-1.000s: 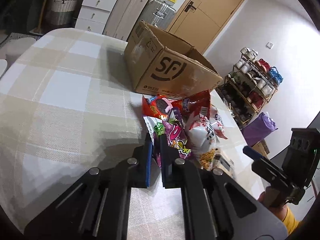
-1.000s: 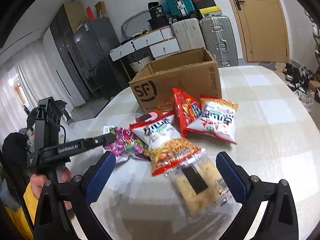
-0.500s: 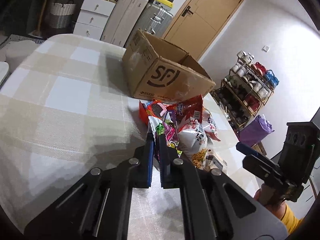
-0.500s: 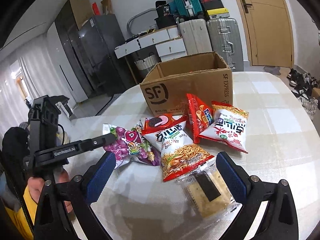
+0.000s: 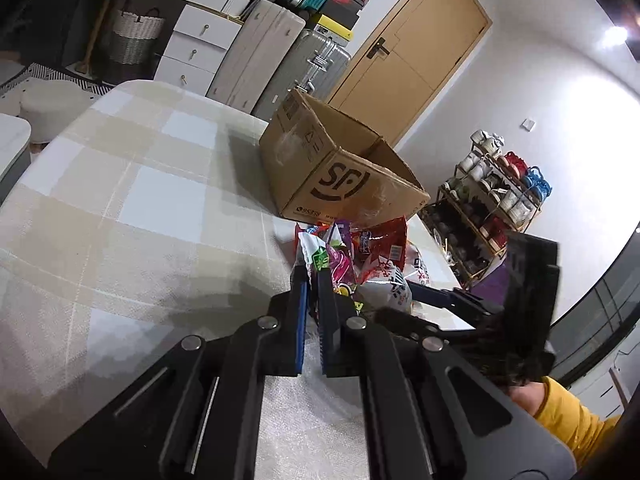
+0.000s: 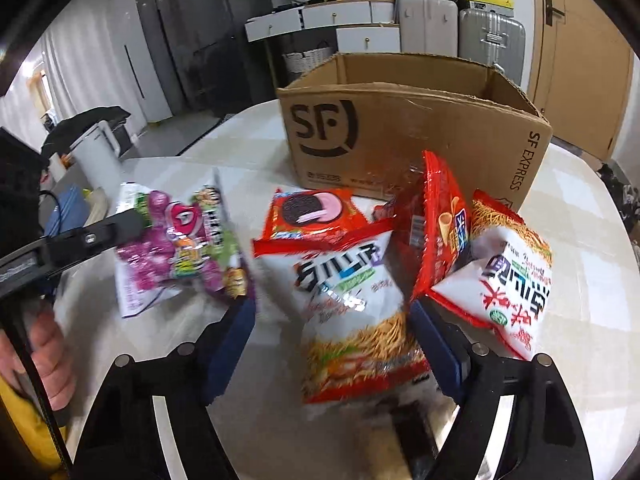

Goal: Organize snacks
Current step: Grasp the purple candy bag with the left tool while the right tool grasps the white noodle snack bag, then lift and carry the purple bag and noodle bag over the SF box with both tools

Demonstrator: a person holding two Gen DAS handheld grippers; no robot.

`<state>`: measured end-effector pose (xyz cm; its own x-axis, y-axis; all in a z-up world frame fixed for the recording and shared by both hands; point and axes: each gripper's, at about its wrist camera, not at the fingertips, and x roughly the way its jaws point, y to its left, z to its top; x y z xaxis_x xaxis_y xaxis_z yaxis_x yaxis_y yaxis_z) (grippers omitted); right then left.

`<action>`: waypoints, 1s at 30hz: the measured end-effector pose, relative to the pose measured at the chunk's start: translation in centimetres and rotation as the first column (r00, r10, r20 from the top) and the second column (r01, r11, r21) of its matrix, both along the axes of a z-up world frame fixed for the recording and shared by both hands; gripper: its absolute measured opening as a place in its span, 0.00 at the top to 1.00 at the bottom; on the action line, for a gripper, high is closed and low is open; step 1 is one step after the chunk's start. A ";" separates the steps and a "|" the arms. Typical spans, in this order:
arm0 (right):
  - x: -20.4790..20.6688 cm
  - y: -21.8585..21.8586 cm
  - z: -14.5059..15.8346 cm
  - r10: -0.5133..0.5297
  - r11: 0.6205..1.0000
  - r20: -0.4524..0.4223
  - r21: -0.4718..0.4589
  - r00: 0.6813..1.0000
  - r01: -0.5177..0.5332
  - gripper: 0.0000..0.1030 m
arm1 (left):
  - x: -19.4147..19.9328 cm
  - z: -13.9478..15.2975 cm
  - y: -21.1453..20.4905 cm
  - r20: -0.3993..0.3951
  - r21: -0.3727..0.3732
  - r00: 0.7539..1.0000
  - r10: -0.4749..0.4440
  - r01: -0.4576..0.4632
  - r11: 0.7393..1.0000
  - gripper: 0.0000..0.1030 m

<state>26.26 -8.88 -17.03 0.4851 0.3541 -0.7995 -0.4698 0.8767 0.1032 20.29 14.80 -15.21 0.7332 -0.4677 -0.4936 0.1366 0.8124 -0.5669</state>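
Observation:
My left gripper (image 5: 314,276) is shut on the edge of a purple candy bag (image 5: 340,268), which also shows in the right wrist view (image 6: 180,256), lifted a little off the table. My right gripper (image 6: 332,312) is open, its jaws on either side of a white-and-red noodle snack bag (image 6: 348,300). Behind it lie an Oreo pack (image 6: 308,212), a red cone-snack bag (image 6: 444,224) and a second white noodle bag (image 6: 508,280). An open SF cardboard box (image 6: 400,136) stands behind the snacks; it also shows in the left wrist view (image 5: 336,172).
The checked tablecloth (image 5: 140,200) stretches left of the box. A cracker pack (image 6: 404,432) lies blurred under my right gripper. A shoe rack (image 5: 492,196), suitcases (image 5: 316,64) and a door (image 5: 404,56) stand beyond the table.
My right gripper has moved forward and down, now straddling the noodle bag. My left gripper has raised the purple candy bag by its edge.

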 end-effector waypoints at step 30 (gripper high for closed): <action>-4.5 -5.8 2.9 -0.097 0.919 -0.087 0.374 0.991 0.122 0.55 | 0.1 0.0 -0.4 -0.017 -0.026 1.000 -0.006 0.006 1.000 0.98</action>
